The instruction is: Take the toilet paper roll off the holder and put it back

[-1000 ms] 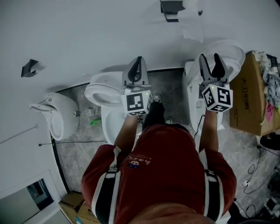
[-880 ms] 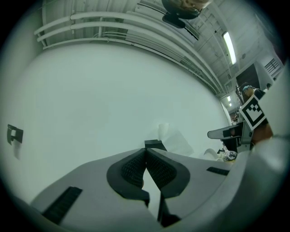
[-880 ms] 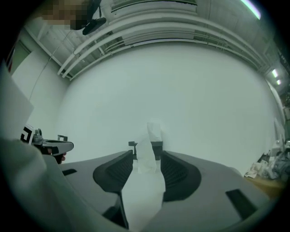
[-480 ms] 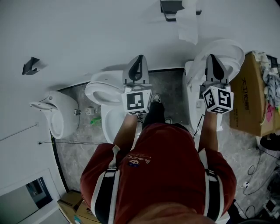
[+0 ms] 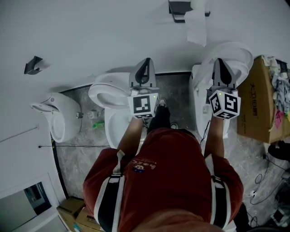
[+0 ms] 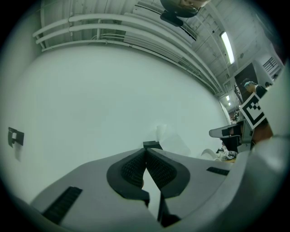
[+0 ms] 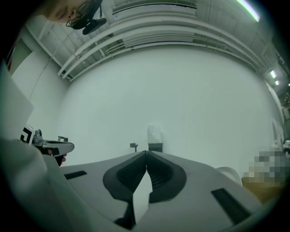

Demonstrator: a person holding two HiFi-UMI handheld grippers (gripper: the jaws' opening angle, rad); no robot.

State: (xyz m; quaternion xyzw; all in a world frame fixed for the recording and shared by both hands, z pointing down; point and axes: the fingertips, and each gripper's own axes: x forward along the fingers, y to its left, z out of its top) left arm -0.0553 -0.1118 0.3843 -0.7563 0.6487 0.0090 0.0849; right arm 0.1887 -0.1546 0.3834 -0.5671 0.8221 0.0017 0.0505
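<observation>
Toilet paper roll (image 5: 197,5) sits on holder (image 5: 179,8). Well short of holder, your left hand-held gripper (image 5: 146,60) is clenched empty; right hand-held gripper (image 5: 219,60) has just closed, empty. Fits before removal or after return.

Dim, flat, grey-green light fills the head view, darkest and softest along its lower edge. Both gripper views bulge fisheye-style inside black vignetted corners; a ceiling strip light (image 6: 225,45) glares at upper right of the left gripper view, above an evenly lit wall (image 6: 113,99)
</observation>
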